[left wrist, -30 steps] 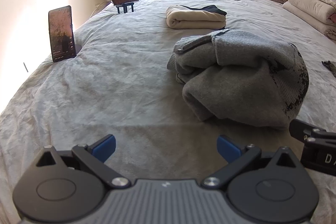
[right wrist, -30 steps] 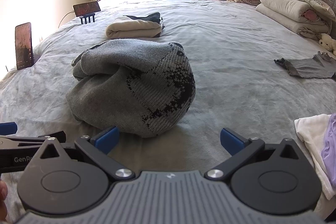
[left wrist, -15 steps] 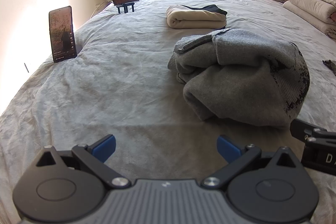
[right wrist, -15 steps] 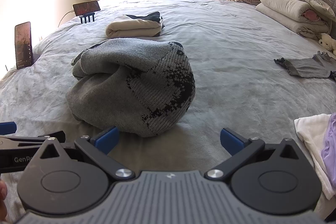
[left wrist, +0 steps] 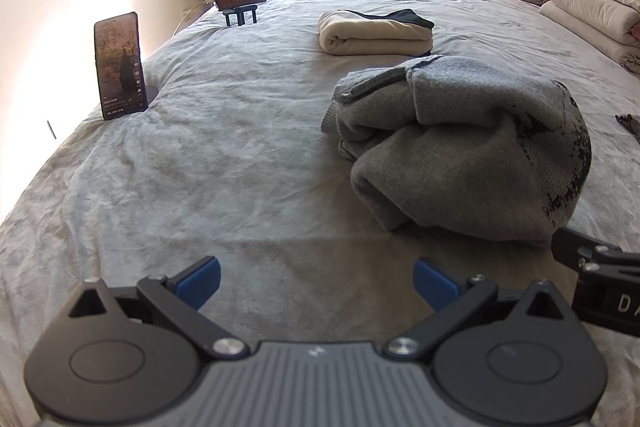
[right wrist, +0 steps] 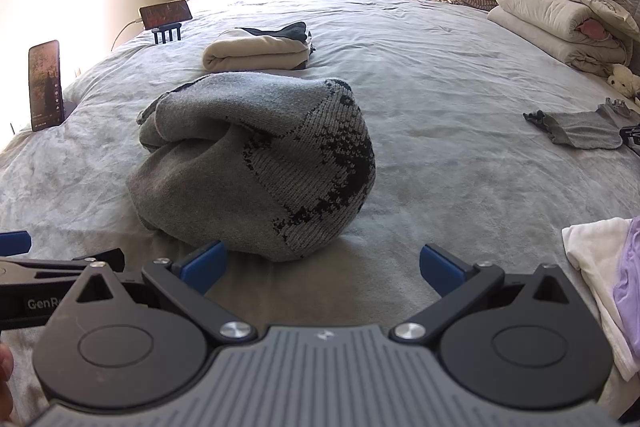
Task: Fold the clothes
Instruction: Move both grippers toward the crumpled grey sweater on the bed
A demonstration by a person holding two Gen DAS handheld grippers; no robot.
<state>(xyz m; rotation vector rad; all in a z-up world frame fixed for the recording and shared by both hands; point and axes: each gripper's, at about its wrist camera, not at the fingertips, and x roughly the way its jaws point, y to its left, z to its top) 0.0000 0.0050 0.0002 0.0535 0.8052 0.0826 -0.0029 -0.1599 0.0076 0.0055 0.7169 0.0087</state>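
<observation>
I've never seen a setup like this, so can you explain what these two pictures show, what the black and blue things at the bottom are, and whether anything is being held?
No robot here: a person holds a hand-held gripper in each hand, each with a camera looking forward along its blue-tipped fingers. One picture is from the left gripper, the other from the right gripper. Both are open and hold nothing. On the bed lie a roughly folded grey sweater, a folded cream garment behind it, two propped phones at the left edge, and loose clothes at the right.
</observation>
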